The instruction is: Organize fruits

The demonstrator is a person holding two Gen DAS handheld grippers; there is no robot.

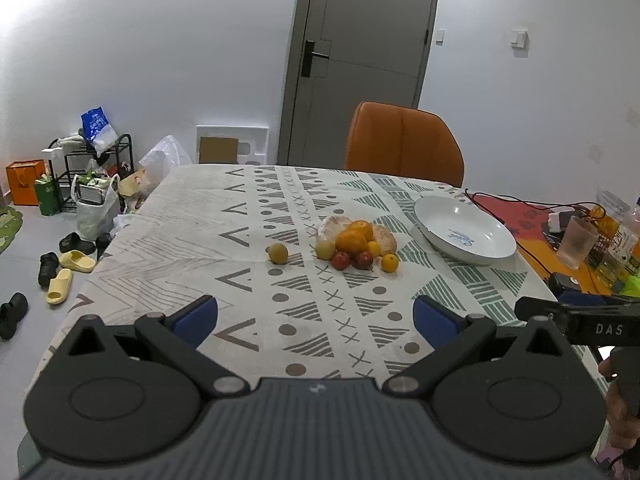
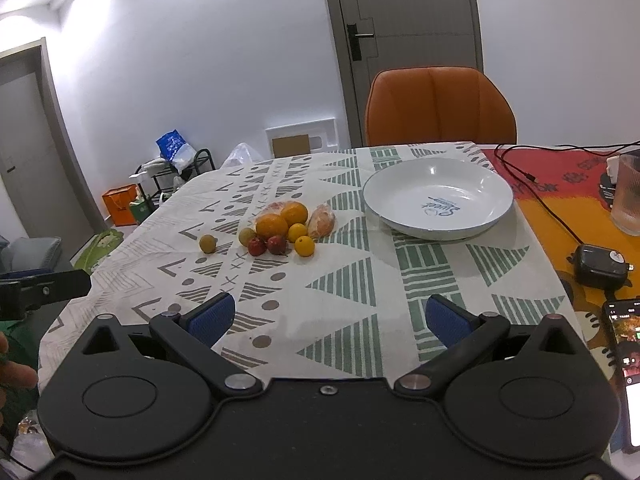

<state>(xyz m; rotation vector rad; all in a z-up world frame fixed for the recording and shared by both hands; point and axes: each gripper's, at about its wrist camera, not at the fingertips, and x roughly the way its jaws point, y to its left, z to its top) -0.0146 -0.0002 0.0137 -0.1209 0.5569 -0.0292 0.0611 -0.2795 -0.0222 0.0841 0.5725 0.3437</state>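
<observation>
Both grippers' jaws gape empty; fruit pile (image 1: 352, 246) lies well ahead, beside plate (image 2: 438, 200).

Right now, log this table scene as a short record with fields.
fruit: pile of oranges, small yellow, red and greenish fruits on the patterned tablecloth
stray: one greenish-brown fruit apart, left of the pile
dish: white shallow plate, empty, right of the pile
left gripper: open, empty
right gripper: open, empty

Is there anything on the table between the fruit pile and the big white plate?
No. Between the fruit pile and the white plate there is only bare patterned tablecloth. The right wrist view shows this best.
</observation>
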